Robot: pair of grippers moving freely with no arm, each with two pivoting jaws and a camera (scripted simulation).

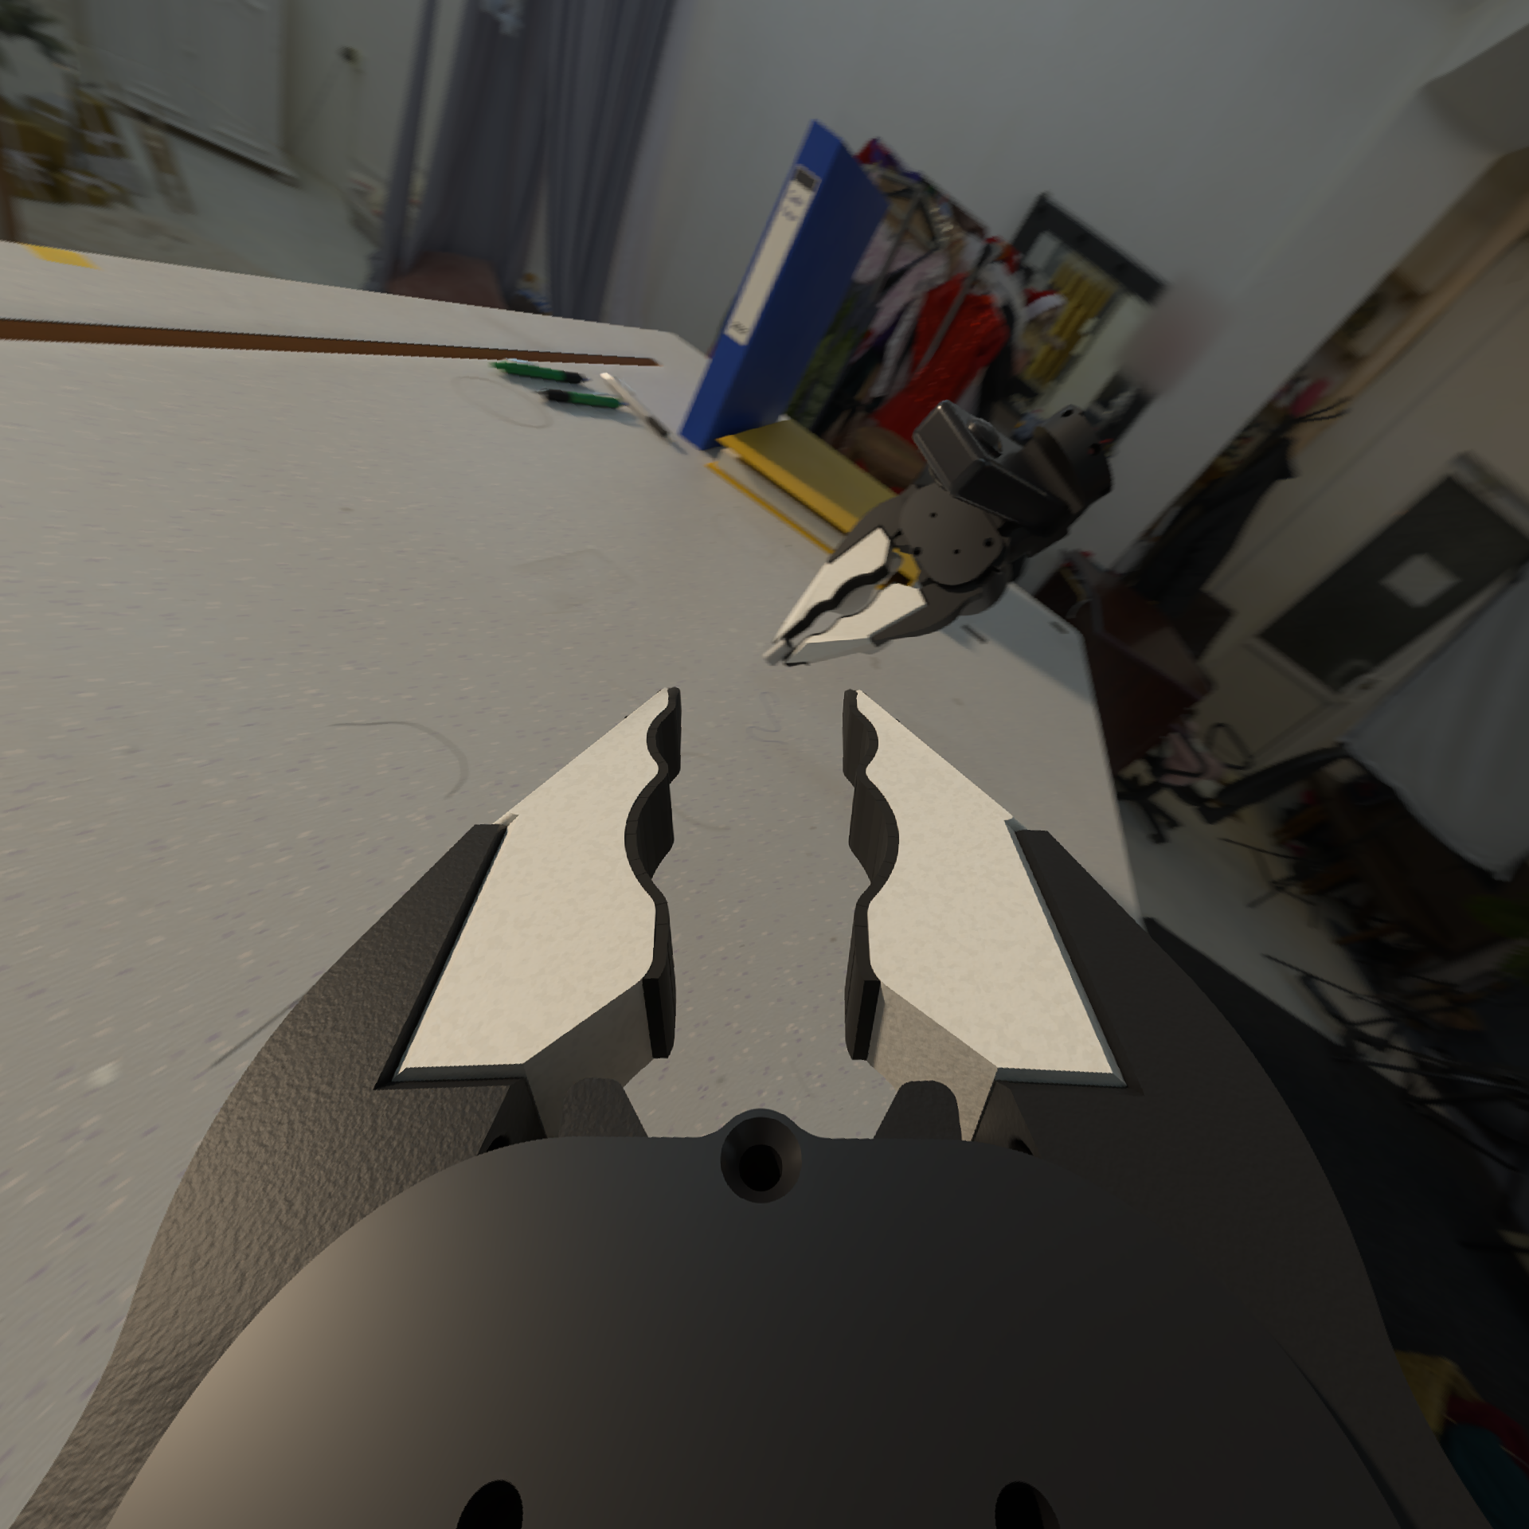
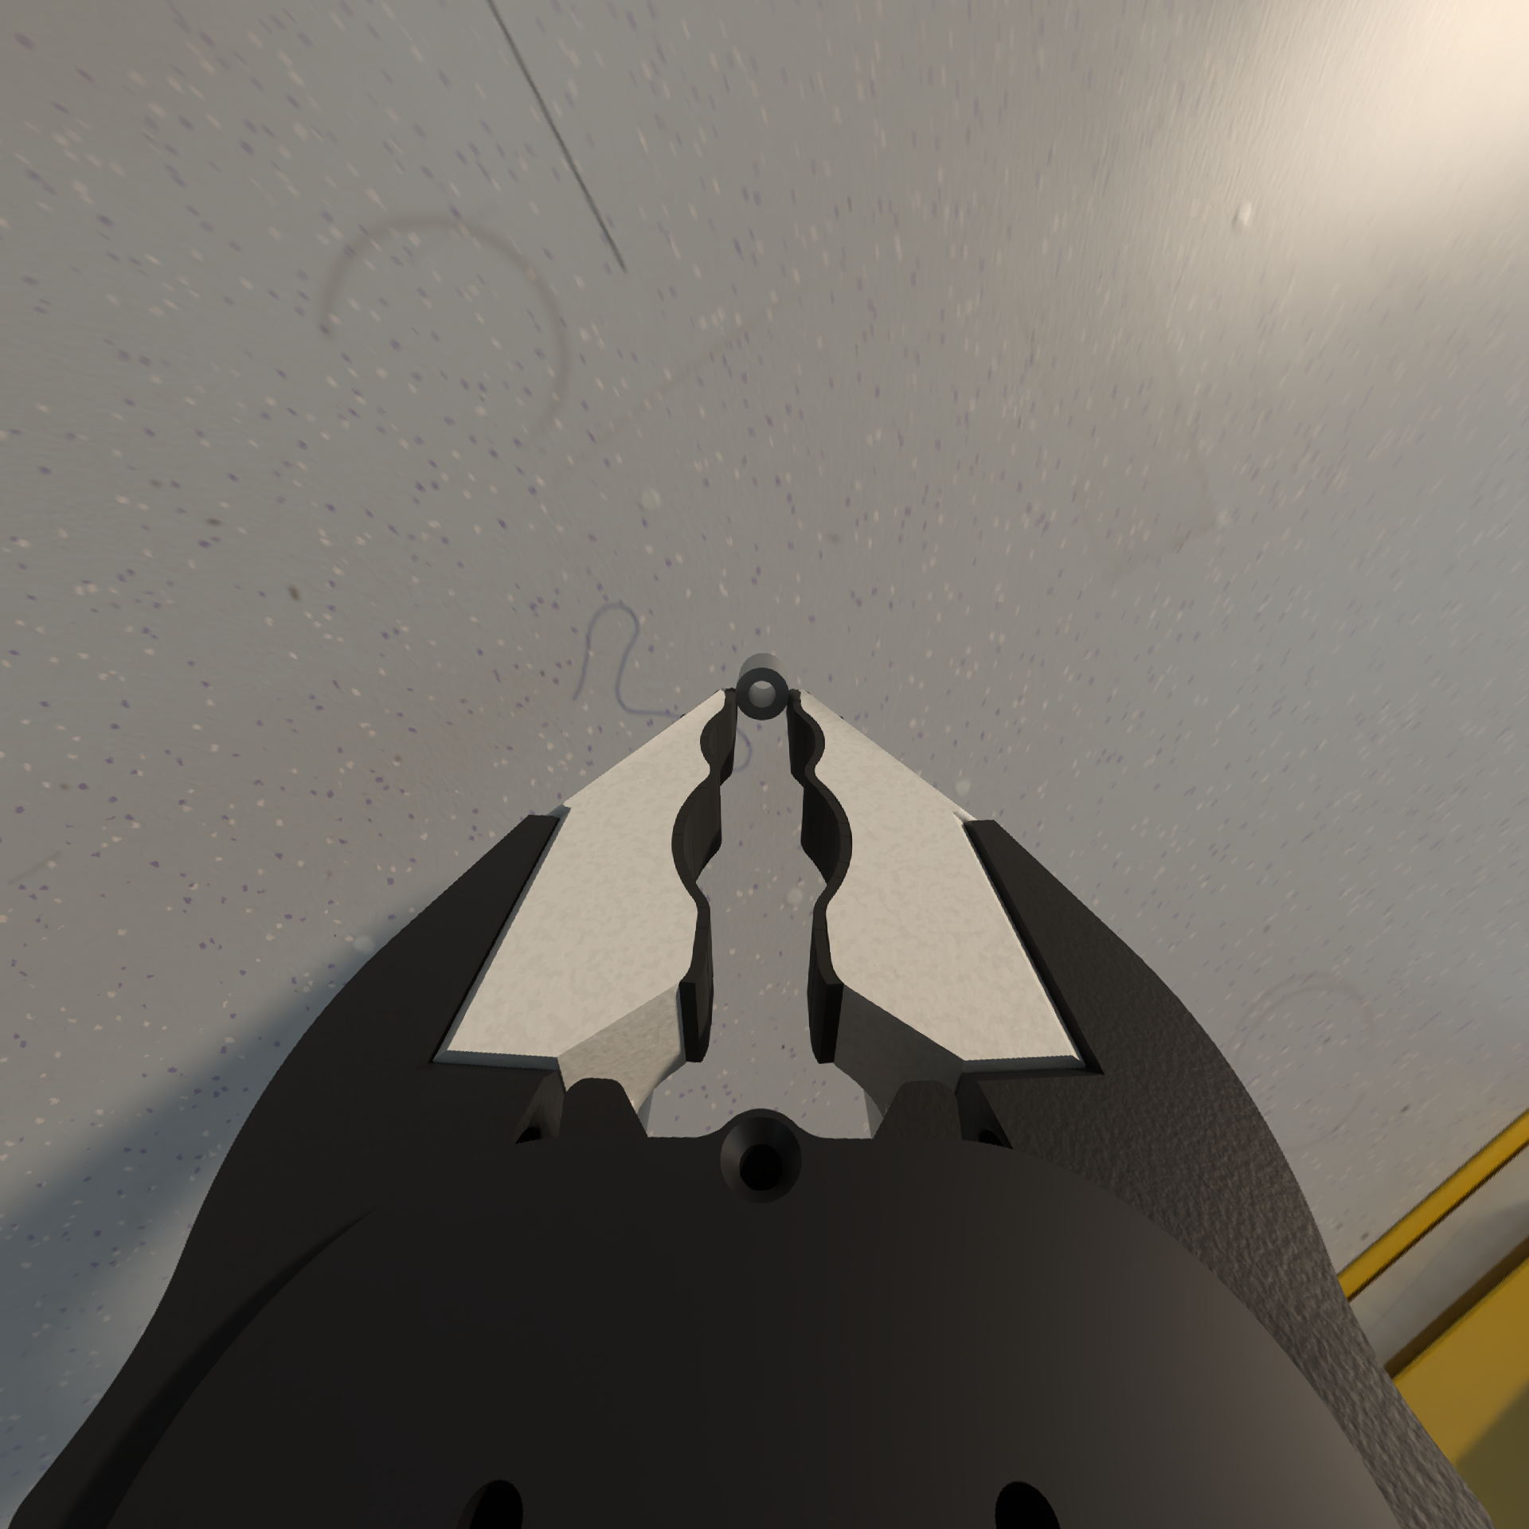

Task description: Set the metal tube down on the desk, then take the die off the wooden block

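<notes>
My right gripper [image 2: 761,707] is shut on a small metal tube [image 2: 761,688], pinched at the very fingertips and seen end-on as a grey ring. It points down at the speckled white desk [image 2: 910,414]. In the left wrist view the right gripper [image 1: 786,649] hangs tilted low over the desk [image 1: 331,620], just ahead of my left gripper [image 1: 765,699]. I cannot tell whether the tube touches the desk. My left gripper is open and empty above the desk. No die or wooden block shows in either view.
A blue binder [image 1: 786,273] stands at the desk's far edge beside a yellow folder [image 1: 794,472], which also shows in the right wrist view [image 2: 1456,1340]. Two green pens [image 1: 538,372] lie far back. The desk's right edge [image 1: 1100,745] drops to a cluttered floor.
</notes>
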